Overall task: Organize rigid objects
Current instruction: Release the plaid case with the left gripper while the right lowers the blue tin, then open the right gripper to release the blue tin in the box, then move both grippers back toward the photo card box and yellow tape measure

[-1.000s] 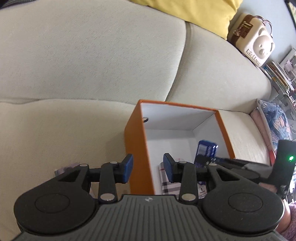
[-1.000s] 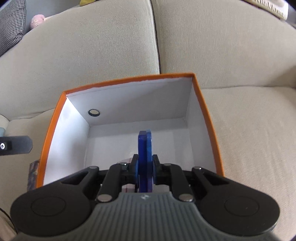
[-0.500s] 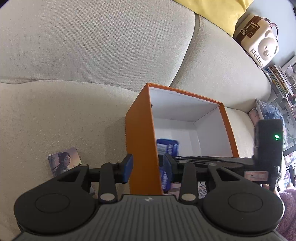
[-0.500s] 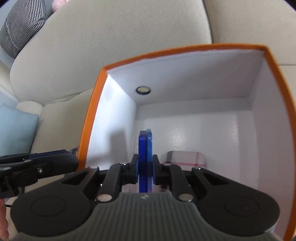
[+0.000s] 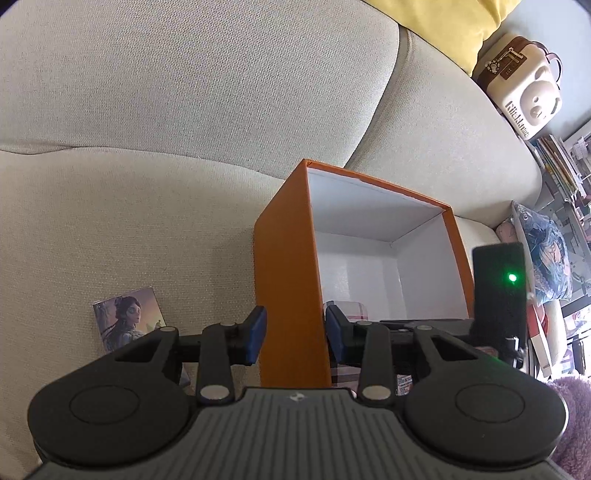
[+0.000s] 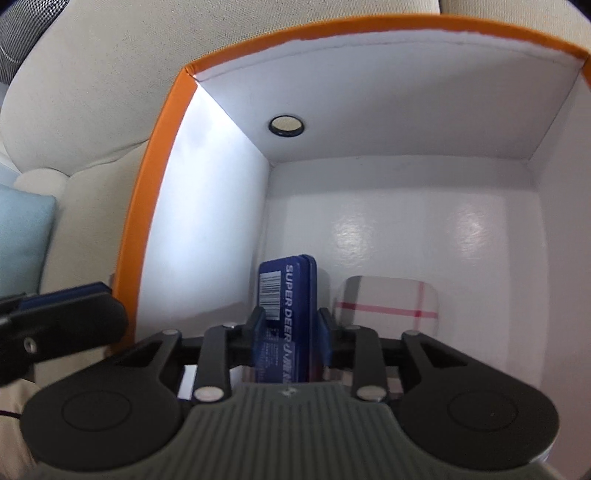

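Note:
An orange box [image 5: 291, 280] with a white inside stands open on the beige sofa. My left gripper [image 5: 294, 332] is open, its fingers astride the box's near left wall. My right gripper [image 6: 291, 328] is inside the box [image 6: 147, 206]. Its jaws have parted, and the blue card box [image 6: 288, 317] marked SUPER DEER stands tilted between them. A plaid tin [image 6: 388, 306] lies on the box floor to the right; it also shows in the left wrist view [image 5: 347, 310]. The right gripper's body [image 5: 498, 295] shows in the left wrist view.
A picture card [image 5: 127, 317] lies on the seat left of the box. A bear-faced case [image 5: 524, 96] and a yellow cushion [image 5: 443, 26] sit on the sofa back. A patterned pillow [image 5: 546, 258] and books are at the right. A light blue cushion [image 6: 22, 251] is left.
My right gripper has gone deeper into the box and its jaws have opened around the blue card box, which has tilted. My left gripper has shifted slightly along the box wall.

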`<state>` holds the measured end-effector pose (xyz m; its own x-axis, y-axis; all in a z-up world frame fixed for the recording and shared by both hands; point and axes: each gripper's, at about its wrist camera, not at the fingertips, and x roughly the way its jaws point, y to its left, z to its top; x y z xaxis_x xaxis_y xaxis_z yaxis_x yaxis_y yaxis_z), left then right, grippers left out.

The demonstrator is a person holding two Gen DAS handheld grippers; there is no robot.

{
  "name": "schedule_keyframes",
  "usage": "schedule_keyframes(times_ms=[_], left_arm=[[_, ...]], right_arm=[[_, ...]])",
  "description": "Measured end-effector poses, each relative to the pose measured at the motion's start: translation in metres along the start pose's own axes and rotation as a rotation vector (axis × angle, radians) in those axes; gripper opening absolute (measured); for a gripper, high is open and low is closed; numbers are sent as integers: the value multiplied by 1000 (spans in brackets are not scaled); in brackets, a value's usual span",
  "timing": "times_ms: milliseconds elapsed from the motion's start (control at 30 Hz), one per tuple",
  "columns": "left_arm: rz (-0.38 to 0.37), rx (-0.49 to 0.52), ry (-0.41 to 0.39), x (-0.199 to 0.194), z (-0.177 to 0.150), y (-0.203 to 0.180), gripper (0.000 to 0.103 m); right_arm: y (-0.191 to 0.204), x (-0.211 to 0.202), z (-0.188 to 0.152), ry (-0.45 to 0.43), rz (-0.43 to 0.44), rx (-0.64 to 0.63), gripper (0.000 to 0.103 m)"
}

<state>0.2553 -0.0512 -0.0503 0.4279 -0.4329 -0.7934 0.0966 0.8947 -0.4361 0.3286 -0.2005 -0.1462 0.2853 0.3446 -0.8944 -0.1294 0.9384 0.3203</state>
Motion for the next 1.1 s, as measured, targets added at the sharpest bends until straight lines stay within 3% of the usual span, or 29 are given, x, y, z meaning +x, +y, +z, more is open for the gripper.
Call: schedule_keyframes(times_ms=[167,233,267,467,767,1100], left_arm=[[1,7,1,-3,-2,-1,43],[4,8,1,-6,-2,-2,43],[9,9,0,-7,-3,-2,43],[61,29,-18,-26,-7,-2,43],[115,32,-78,-82,-14,6,43],[260,152,-114,-165,-17,43,43]], right_arm=[[1,-11,-7,-8,-5,-1,31],[6,-10,-10,1,-19,-23,27],[7,-8,-11,8,-25,-30,18],[9,-1,-17,17,-44,-18,17],[39,-68,-25,-176,-89,-69,20],[112,-131,-58,-323,12,-127,26]])
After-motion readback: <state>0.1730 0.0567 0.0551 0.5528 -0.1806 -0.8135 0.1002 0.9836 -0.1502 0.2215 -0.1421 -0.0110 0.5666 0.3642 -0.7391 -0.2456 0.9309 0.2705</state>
